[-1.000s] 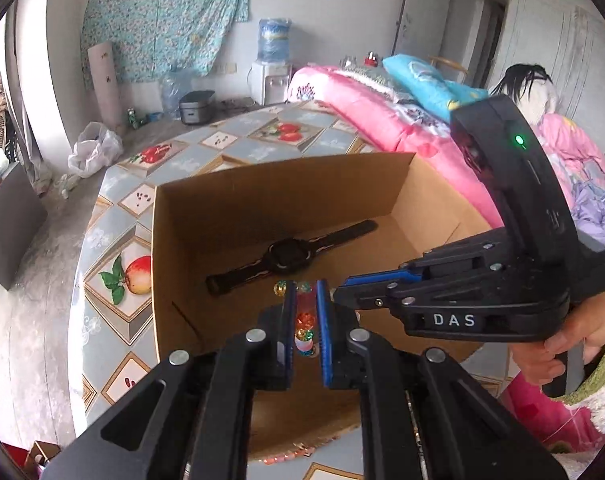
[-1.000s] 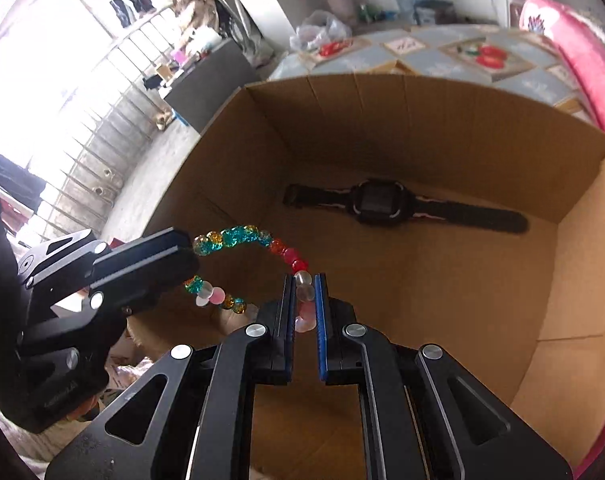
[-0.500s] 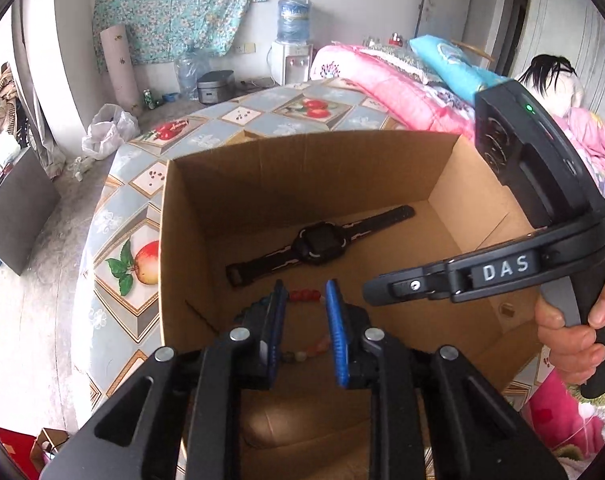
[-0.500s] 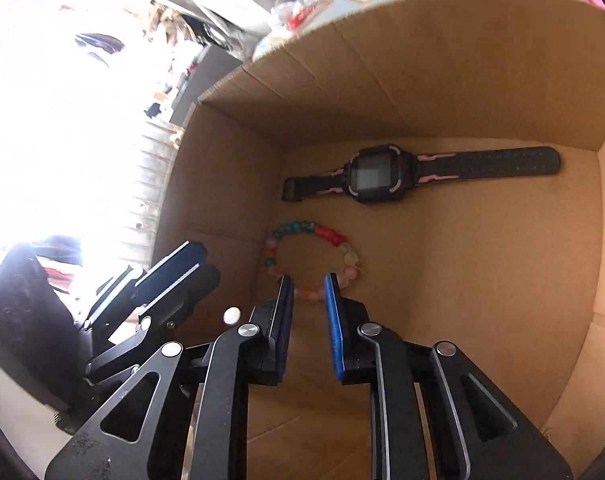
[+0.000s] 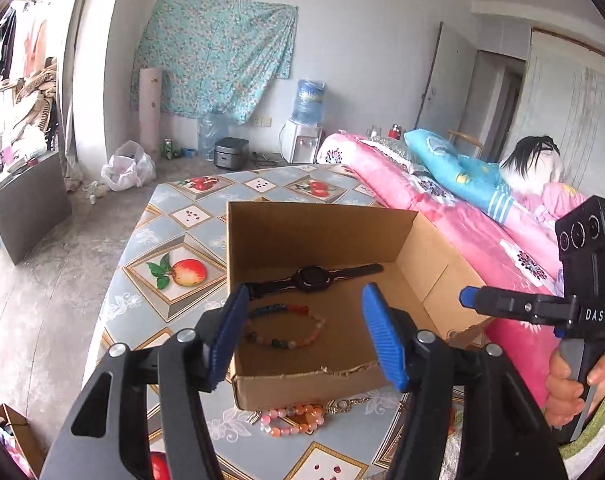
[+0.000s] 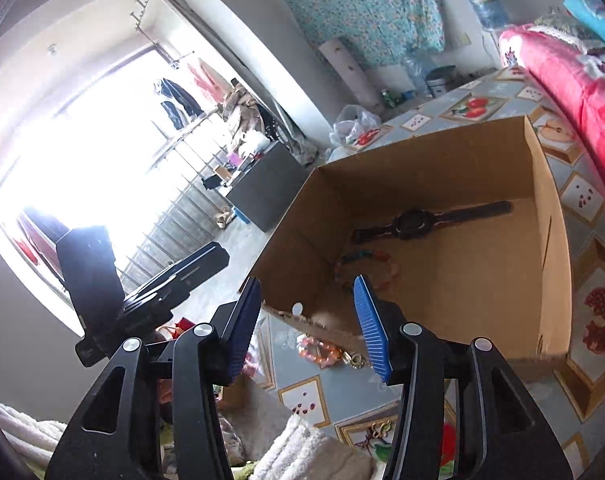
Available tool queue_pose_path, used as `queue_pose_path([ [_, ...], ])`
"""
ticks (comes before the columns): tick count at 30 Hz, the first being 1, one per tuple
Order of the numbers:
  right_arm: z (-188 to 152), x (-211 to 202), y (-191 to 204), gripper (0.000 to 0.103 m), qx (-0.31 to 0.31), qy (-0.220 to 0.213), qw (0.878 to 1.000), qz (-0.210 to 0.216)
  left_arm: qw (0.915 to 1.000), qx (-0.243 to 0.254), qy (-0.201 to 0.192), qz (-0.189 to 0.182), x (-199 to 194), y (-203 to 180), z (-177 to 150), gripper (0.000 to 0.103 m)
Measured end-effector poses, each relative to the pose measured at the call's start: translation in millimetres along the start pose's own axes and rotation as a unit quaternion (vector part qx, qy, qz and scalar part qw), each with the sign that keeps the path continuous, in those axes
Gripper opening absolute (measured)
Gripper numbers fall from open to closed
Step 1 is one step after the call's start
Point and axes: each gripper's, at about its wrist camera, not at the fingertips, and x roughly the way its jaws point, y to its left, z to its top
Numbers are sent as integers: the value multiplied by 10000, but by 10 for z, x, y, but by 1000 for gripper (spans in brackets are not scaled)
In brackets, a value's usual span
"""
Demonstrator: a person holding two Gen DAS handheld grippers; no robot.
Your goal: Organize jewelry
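A cardboard box (image 5: pixel 322 232) (image 6: pixel 454 152) stands on the table. On its floor lie a black watch (image 5: pixel 314 278) (image 6: pixel 416 222) and, nearer me, a multicoloured bead bracelet (image 5: pixel 284 330) (image 6: pixel 362 266). My left gripper (image 5: pixel 304 334) hovers above the box's near edge, its jaws opening with nothing between them. My right gripper (image 6: pixel 306 322) is held back over the box's near corner, jaws opening too, with nothing in them. A pink and orange bead bracelet (image 5: pixel 292 418) (image 6: pixel 318 352) with a gold chain (image 5: pixel 346 405) lies on the table in front of the box.
The table wears a blue-grey cloth with fruit pictures (image 5: pixel 182 272). A pink quilted bed (image 5: pixel 442 216) runs along its right side. A hand (image 5: pixel 574 380) holds the right gripper's handle at the far right. White fluffy cloth (image 6: pixel 302 448) lies below the table's near edge.
Both grippers let go of the multicoloured bracelet, which now lies on the box floor. Both jaws have spread wide and both grippers have pulled back and up from the box.
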Motion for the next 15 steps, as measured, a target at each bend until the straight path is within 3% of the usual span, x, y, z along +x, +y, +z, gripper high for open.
queue_pose_path([
  [6,-288,-28,-67,49,190,178,9996,-132,9997,80,4,213,-149,-75,-274,71],
  [15,-519,185,-157,49,417,602,9965,-412,9979,307,212,524,-89,-129,-568,76],
])
